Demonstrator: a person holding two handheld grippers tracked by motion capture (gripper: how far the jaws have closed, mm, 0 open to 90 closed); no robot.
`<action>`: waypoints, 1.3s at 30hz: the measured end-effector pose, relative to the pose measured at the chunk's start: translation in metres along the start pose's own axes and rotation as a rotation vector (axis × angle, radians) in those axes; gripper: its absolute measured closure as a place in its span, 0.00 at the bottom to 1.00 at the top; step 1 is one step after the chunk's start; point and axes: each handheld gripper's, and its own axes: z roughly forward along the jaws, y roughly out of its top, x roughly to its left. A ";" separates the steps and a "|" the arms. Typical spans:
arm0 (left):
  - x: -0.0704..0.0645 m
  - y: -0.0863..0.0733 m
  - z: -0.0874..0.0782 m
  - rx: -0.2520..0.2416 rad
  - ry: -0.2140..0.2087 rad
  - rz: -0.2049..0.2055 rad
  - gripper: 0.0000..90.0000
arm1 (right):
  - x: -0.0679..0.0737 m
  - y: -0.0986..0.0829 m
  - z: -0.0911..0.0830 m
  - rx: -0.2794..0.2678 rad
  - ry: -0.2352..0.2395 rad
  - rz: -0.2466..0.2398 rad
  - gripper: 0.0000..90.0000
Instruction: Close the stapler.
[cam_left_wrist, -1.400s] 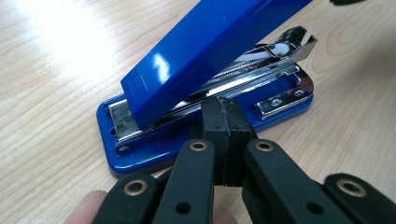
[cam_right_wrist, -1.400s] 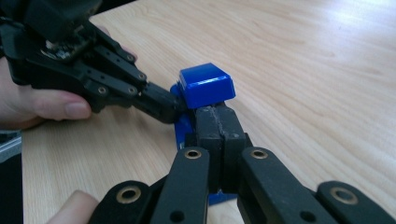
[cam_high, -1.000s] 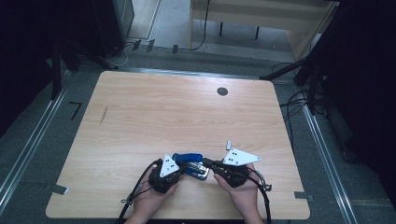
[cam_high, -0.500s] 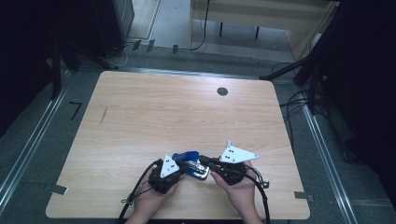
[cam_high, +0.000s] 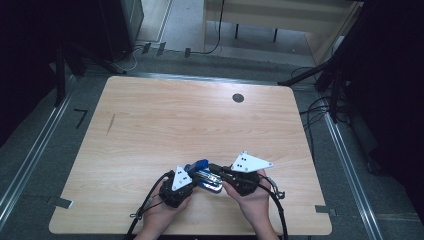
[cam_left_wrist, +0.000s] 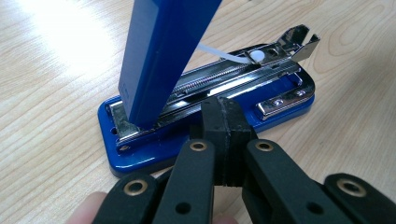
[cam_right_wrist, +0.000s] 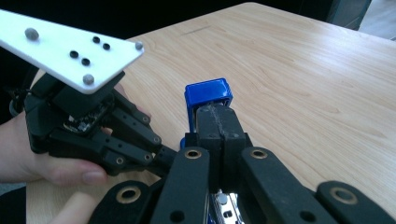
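With the stapler (cam_left_wrist: 205, 100) lid swung up, both the left gripper (cam_left_wrist: 223, 122) and right gripper (cam_right_wrist: 218, 135) have jaws pressed together, seemingly gripping nothing; brace its base on the worktop (cam_high: 200, 125) before pushing.

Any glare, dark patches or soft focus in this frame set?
Left gripper view: blown-out glare on the table top left; stapler sharp, jaws near the lens slightly soft. Right gripper view: background black behind the white plate. High view: surroundings dark, stapler small and soft.
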 end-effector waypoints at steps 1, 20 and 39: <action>0.000 0.000 0.000 0.001 0.000 0.000 1.00 | 0.000 0.001 0.001 -0.003 -0.001 -0.002 1.00; -0.001 0.000 0.000 -0.003 0.008 0.009 1.00 | 0.005 0.014 0.013 -0.010 0.011 -0.023 1.00; -0.002 0.000 0.000 -0.003 0.013 0.010 1.00 | 0.006 0.029 0.029 0.003 0.035 -0.048 1.00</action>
